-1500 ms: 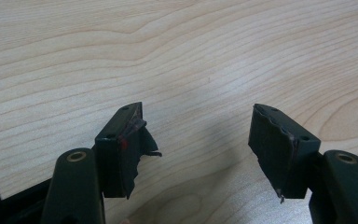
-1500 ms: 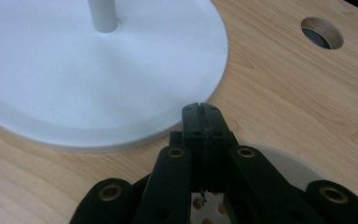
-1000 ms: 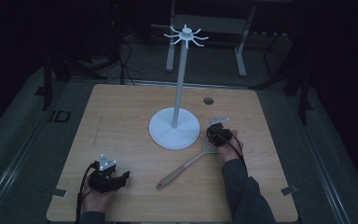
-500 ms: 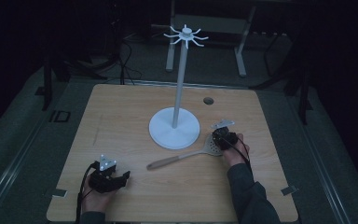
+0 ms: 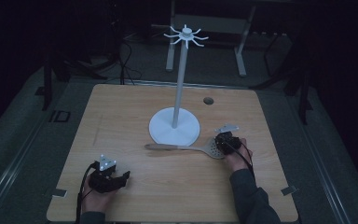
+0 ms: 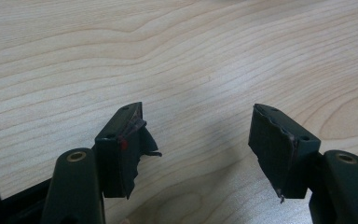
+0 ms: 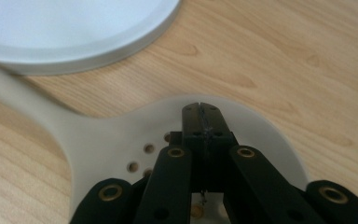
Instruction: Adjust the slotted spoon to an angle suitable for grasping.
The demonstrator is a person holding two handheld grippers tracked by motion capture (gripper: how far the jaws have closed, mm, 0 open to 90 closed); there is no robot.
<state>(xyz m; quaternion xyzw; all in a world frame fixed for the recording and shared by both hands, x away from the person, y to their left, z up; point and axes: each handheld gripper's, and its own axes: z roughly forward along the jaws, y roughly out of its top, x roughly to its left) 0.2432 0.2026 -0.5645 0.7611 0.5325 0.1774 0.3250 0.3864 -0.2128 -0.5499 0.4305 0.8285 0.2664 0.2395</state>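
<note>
Spatula (image 5: 204,148): pale grey, flat and matte; a long slim handle widening into a rounded head pierced with small round holes (image 7: 121,154)
Where it lies: flat on the bench (image 5: 140,112), handle pointing toward the person's left, head at the right, just in front of the stand's base
Stand (image 5: 177,107): white, a wide round disc base with a bevelled rim (image 7: 74,32), a thin upright pole, and a ring of short curved hooks at the top
Bench surface: light wood with clear wavy grain (image 6: 177,60), rounded corners, a small dark round hole (image 5: 208,100) near the far edge
Room: dim; dark grey floor around the bench, cables and metal frame legs behind it
Right gripper (image 5: 224,142): black jaws pressed together over the spatula's head (image 7: 200,109), directly above the perforated part; whether the head is pinched between them, I cannot tell
Left gripper (image 5: 114,179): jaws spread wide with bare wood between them (image 6: 198,135), held low near the front left edge; the black pad (image 6: 137,140) lining on one jaw is torn and ragged
Distance: the two grippers are well apart
</note>
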